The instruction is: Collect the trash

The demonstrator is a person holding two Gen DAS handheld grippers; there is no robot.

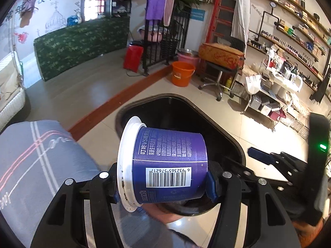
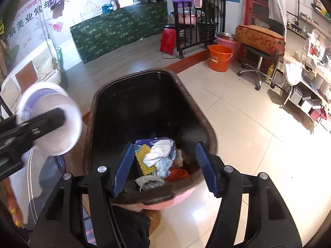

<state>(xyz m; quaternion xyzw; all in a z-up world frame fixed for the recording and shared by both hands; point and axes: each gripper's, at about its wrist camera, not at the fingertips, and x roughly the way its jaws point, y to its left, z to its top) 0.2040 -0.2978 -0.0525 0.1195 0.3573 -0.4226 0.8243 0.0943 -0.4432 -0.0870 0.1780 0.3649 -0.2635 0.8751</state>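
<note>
Left claw [image 1: 162, 183] clamps the purple cup [image 1: 165, 163] end to end, rim to base, lower centre of frame, over the near rim of the black bin [image 1: 219, 124]. Likely light, thin-walled, crushable; rim and base are the stiff spots. Right claw [image 2: 165, 168] wide, empty, above the trash [image 2: 159, 155] in the bin.

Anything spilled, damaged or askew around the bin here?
Nothing spilled. The purple cup lies sideways in the left gripper over the trash bin, its white rim flecked with residue. The right gripper is open and empty.
</note>
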